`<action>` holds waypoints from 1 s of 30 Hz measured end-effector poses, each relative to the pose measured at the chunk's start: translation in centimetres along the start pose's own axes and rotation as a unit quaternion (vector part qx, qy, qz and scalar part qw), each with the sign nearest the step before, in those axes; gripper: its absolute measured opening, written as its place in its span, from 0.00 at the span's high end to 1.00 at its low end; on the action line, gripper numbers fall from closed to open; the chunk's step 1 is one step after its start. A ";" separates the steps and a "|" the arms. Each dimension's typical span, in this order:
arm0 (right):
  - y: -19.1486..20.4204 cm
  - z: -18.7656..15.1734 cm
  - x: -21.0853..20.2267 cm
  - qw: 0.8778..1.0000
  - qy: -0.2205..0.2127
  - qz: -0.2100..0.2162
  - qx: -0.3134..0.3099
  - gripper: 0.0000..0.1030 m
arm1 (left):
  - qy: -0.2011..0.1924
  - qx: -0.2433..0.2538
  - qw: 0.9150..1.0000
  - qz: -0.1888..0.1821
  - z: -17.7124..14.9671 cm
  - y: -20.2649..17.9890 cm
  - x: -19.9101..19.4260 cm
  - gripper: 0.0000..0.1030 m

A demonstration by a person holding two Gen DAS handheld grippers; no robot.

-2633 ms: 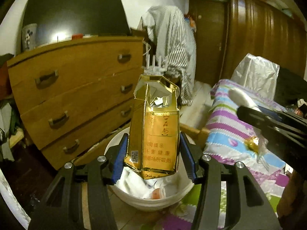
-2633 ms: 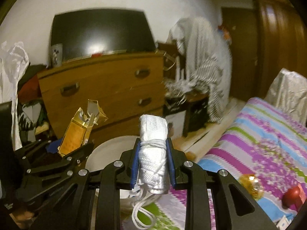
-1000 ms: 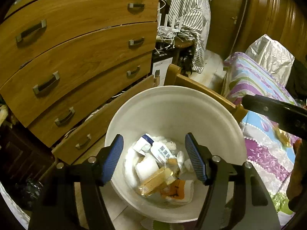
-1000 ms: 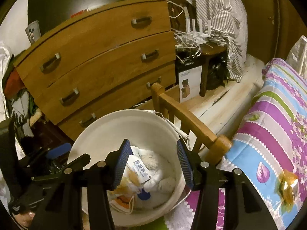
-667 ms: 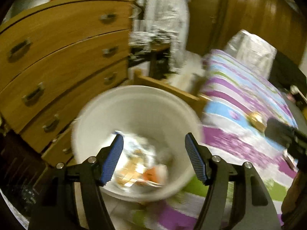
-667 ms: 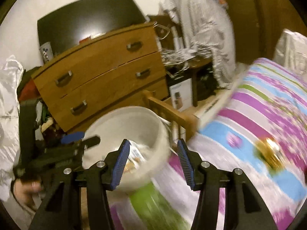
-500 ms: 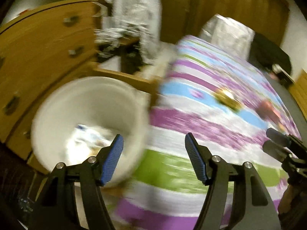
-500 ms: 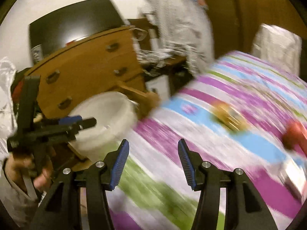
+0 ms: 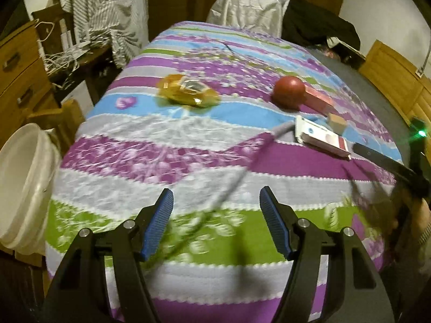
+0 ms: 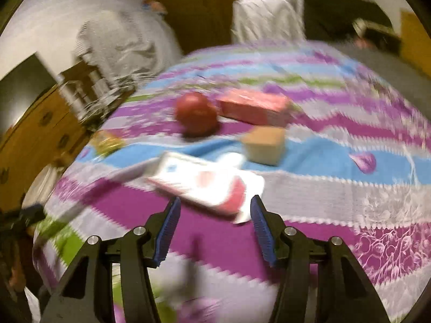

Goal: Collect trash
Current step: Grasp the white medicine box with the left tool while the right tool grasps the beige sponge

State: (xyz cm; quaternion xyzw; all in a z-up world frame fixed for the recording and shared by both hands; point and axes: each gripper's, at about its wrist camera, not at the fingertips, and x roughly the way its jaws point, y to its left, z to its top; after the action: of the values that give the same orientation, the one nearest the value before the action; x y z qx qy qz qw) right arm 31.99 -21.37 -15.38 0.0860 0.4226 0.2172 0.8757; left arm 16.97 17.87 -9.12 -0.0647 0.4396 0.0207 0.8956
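Note:
Both grippers are open and empty above a bed with a striped purple, blue and green cover (image 9: 161, 150). My left gripper (image 9: 215, 223) hovers over the near part of the bed. A crumpled yellow wrapper (image 9: 187, 93) lies ahead at the left; it is a blur in the right wrist view (image 10: 107, 141). My right gripper (image 10: 212, 228) hangs just short of a flat white and red pack (image 10: 207, 185), which also shows in the left wrist view (image 9: 322, 137). The white trash bucket (image 9: 18, 183) stands at the bed's left edge.
On the bed lie a red ball (image 9: 288, 91), a long red box (image 10: 253, 106) and a small tan box (image 10: 265, 144). A wooden dresser (image 9: 16, 62) and a cluttered stand (image 9: 72, 51) are at the left. Silver bag (image 9: 247, 10) and dark clothes sit at the far end.
Both grippers dropped their trash into the bucket, opened, and swung right from the bucket to the bed. The right wrist view is motion-blurred now.

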 end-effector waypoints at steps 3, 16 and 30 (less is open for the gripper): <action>-1.7 1.2 2.6 0.999 0.015 0.027 0.026 0.41 | 0.005 0.002 1.000 -0.003 0.1 -0.9 0.1 0.38; 8.3 -1.9 2.8 0.984 0.073 0.150 -0.070 0.35 | 0.016 -0.007 1.000 0.004 0.6 -1.8 0.7 0.38; 5.6 -4.7 -1.7 0.986 0.057 0.139 -0.073 0.28 | 0.019 0.023 1.000 -0.003 2.7 -5.4 2.9 0.26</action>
State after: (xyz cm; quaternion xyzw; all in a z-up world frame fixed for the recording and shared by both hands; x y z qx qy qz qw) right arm 25.70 -17.26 -15.26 0.0673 0.4390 0.3718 0.8152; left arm 21.39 12.87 -9.22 -0.0456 0.4563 0.0065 0.8886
